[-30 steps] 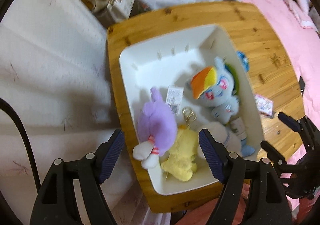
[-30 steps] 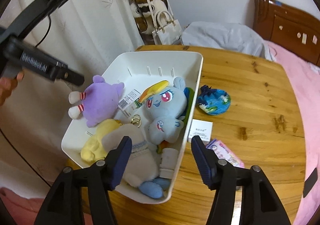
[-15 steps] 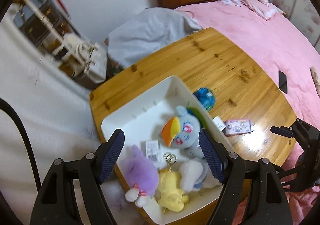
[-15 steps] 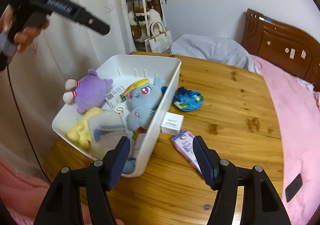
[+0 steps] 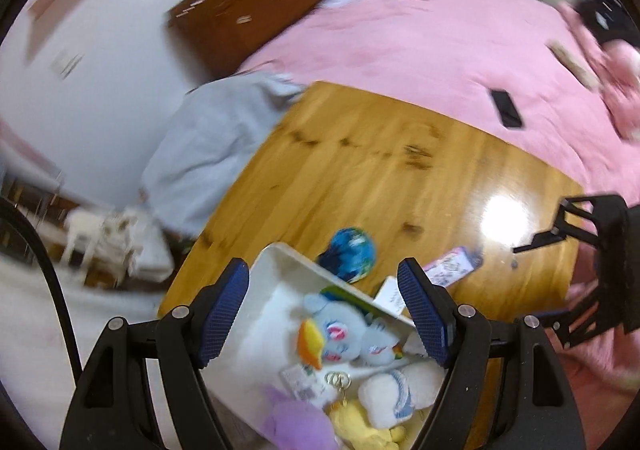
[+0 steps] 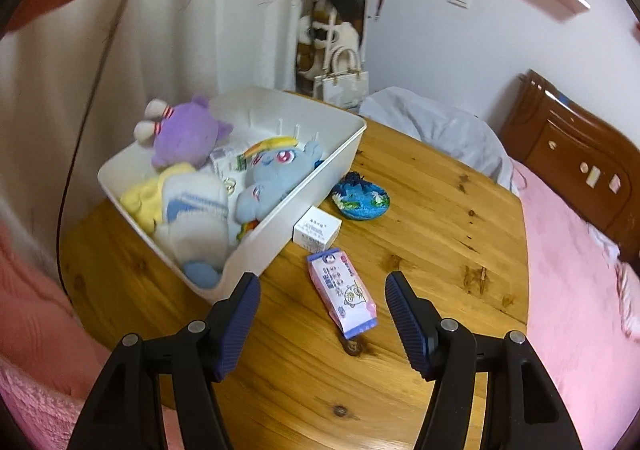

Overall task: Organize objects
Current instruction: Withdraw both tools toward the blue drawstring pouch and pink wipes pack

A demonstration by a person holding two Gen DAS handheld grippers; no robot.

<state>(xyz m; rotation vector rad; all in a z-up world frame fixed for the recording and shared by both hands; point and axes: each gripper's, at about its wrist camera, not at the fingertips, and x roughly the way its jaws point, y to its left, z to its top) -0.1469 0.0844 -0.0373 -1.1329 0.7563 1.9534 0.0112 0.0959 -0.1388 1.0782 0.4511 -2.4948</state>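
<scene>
A white bin (image 6: 344, 154) (image 5: 276, 262) sits at the left of the round wooden table (image 6: 420, 210). It holds a purple plush (image 6: 180, 134), a blue pony plush (image 6: 276, 174) (image 5: 344, 334), a yellow plush (image 6: 144, 198) and a white-and-blue plush (image 6: 196, 210). Beside the bin lie a small white box (image 6: 317, 229), a pink packet (image 6: 342, 292) (image 5: 450, 266) and a blue round pouch (image 6: 362, 200) (image 5: 352, 252). My right gripper (image 6: 322, 308) is open and empty, hovering above the pink packet. My left gripper (image 5: 324, 302) is open and empty, high above the bin.
A pink bed (image 6: 580, 290) lies right of the table with a dark phone (image 5: 506, 108) on it. A wooden headboard (image 6: 580, 154) stands behind. Grey cloth (image 6: 436, 130) is heaped at the table's far edge. White curtains (image 6: 180, 42) and hanging bags (image 6: 340, 62) stand behind the bin.
My left gripper has risen and tilted up from the bin toward the bed. My right gripper has pulled back and swung right, from over the bin to over the pink packet.
</scene>
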